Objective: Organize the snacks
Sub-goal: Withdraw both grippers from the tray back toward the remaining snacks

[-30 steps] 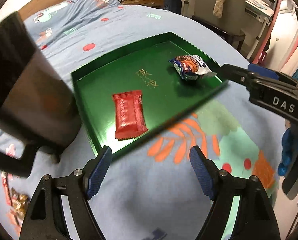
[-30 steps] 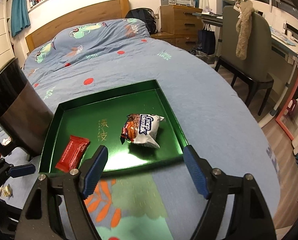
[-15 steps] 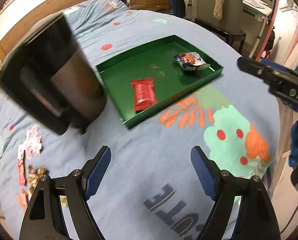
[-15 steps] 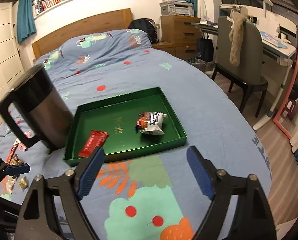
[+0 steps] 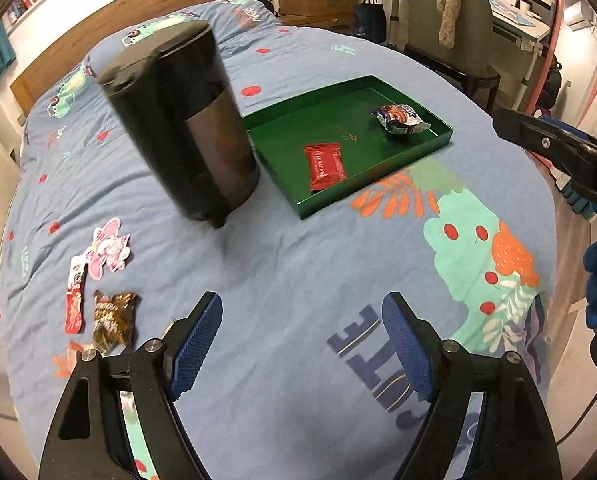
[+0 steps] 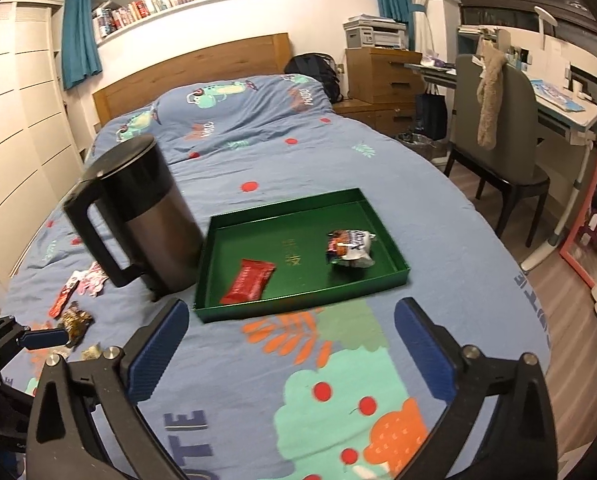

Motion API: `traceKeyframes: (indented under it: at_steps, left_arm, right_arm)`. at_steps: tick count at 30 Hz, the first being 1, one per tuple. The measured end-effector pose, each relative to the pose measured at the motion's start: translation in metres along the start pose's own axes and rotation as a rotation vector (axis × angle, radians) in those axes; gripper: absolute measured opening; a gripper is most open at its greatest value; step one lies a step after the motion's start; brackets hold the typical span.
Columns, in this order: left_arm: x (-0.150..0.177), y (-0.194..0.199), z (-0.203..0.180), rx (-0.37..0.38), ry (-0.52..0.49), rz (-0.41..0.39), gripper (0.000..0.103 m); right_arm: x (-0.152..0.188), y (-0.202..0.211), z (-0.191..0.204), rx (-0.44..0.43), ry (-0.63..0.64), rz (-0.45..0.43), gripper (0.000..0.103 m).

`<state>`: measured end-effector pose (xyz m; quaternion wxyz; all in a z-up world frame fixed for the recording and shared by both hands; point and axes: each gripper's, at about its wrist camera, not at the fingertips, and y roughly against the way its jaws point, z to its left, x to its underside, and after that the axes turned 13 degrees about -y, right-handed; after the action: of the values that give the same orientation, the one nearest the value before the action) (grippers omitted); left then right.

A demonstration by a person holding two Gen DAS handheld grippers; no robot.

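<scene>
Loose snacks lie beside the kettle [image 5: 186,120], on its side away from the green tray [image 5: 290,136]: a red stick packet [image 5: 75,298], a brown wrapper [image 5: 113,316] and a pink packet [image 5: 110,248]. They sit ahead and to the left of the left gripper [image 5: 298,344], whose jaws are spread wide and hold nothing. The stick packet's long axis runs roughly along the line of the fingers. The right gripper [image 6: 294,352], likewise wide open and empty, faces the tray and is judged the farther one. In the tray rest a red bar [image 6: 248,282] and a white-and-orange pouch [image 6: 348,248]. The kettle stands between tray and loose snacks, probably obstructing a direct carry.
</scene>
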<state>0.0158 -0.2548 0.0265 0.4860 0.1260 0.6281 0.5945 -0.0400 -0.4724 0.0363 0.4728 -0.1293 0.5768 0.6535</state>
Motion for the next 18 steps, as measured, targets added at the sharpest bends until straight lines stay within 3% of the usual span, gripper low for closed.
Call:
traceKeyframes:
  at_steps: [18]
  left_arm:
    - [0.082, 0.029, 0.056, -0.073, 0.134, 0.008, 0.078]
  right_arm:
    - [0.041, 0.025, 0.071, -0.078, 0.084, 0.025, 0.103]
